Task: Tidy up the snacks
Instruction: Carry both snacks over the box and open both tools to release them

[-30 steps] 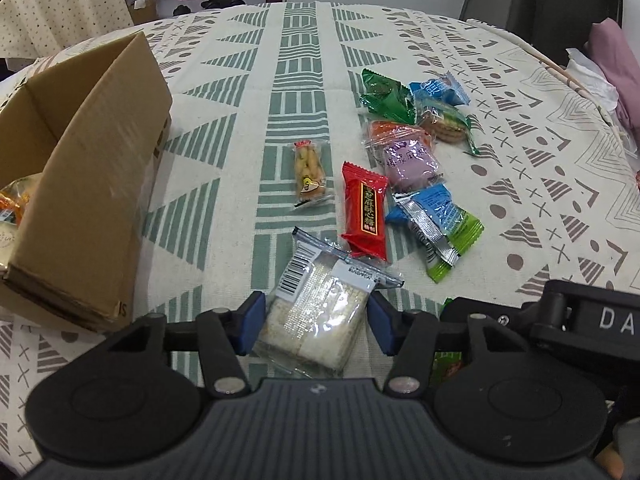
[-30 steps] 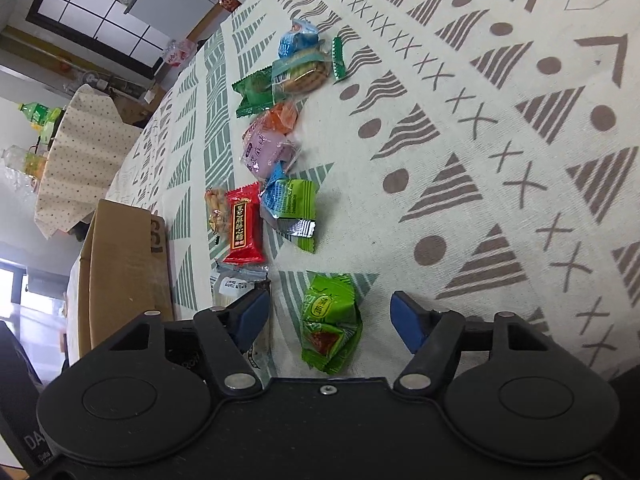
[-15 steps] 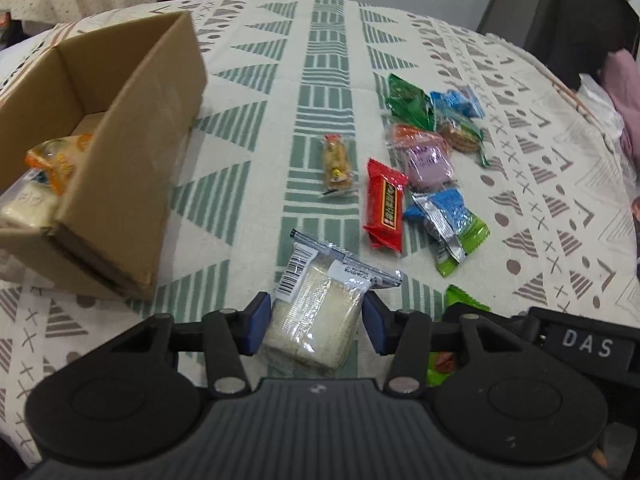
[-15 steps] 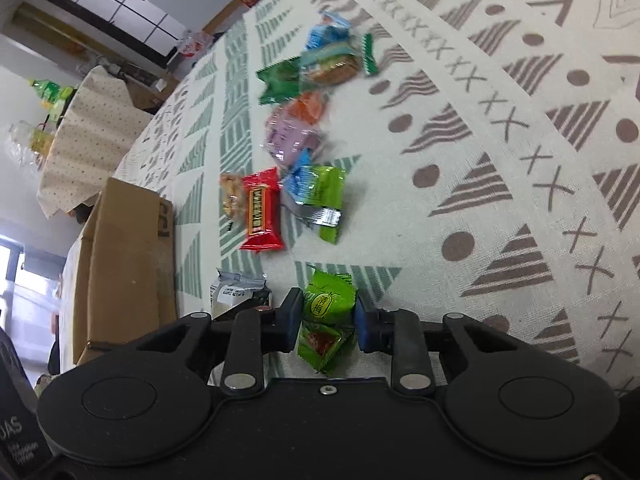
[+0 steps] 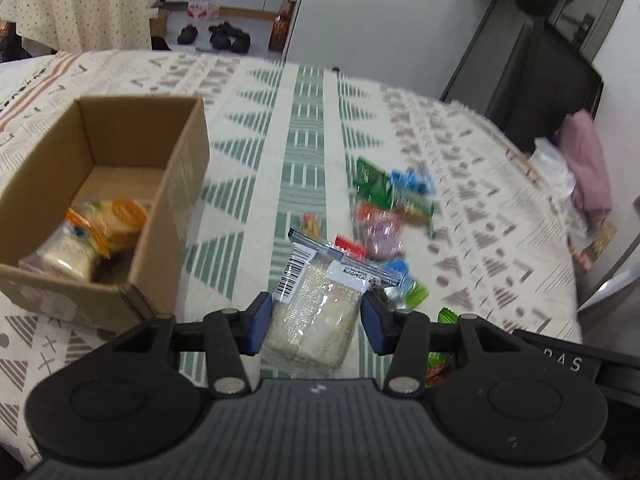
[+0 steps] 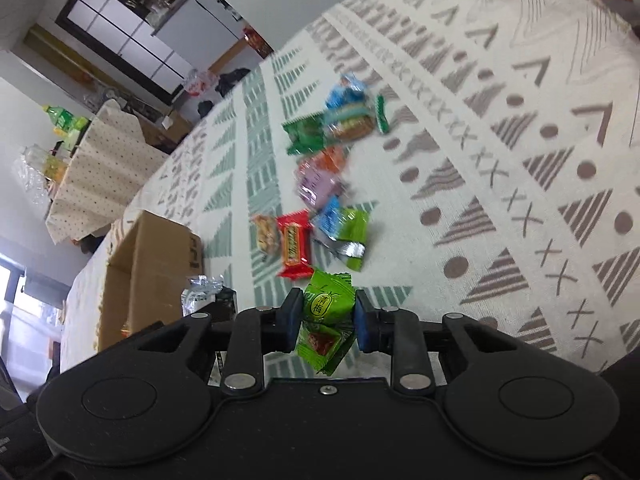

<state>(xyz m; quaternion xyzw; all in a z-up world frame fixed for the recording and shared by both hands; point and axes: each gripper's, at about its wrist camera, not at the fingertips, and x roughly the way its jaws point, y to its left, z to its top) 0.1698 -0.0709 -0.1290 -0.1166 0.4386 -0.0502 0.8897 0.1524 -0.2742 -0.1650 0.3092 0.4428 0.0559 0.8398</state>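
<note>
The left gripper (image 5: 316, 322) clenches a clear crinkly pack of pale rice crackers (image 5: 316, 312), lifted off the table, its long axis running away from the fingers, barcode end farthest. The right gripper (image 6: 327, 320) pinches a glossy green candy wrapper (image 6: 326, 320) at its waist, long axis along the fingers. Beyond, loose foil packets (image 6: 320, 200) lie mid-table on the woven patterned cloth (image 5: 304, 120). Near the left edge sits an open cardboard box (image 5: 168, 216) holding snacks.
</note>
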